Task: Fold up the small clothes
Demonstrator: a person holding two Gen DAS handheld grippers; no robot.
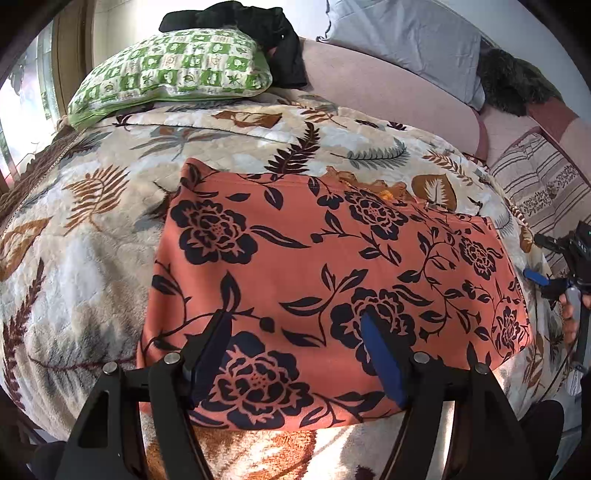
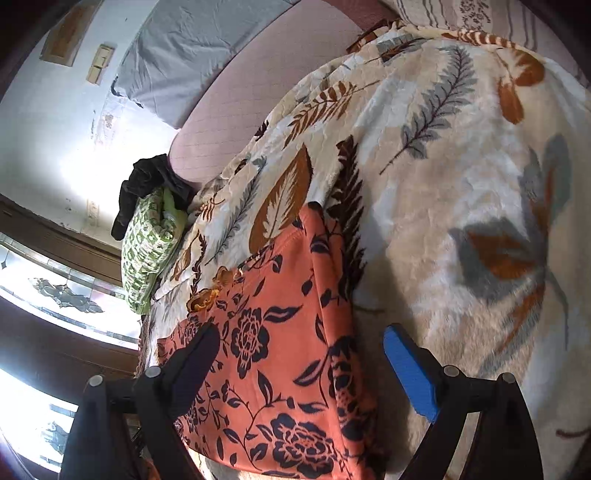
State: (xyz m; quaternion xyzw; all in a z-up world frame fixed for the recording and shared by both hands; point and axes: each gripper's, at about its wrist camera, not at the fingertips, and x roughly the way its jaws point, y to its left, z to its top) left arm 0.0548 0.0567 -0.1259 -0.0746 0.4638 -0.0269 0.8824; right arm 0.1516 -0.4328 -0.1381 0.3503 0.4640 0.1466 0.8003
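An orange garment with dark navy flowers lies spread flat on a leaf-print blanket. My left gripper is open and hovers over the garment's near edge, holding nothing. The right gripper also shows at the right edge of the left wrist view. In the right wrist view the same garment lies below, with a ruffled orange trim at its far edge. My right gripper is open above the garment's side edge, its blue finger over the blanket, holding nothing.
A green-and-white pillow with dark clothing on it sits at the back left. A grey pillow, a pink mattress and a striped cushion lie behind and to the right. A window is on the left.
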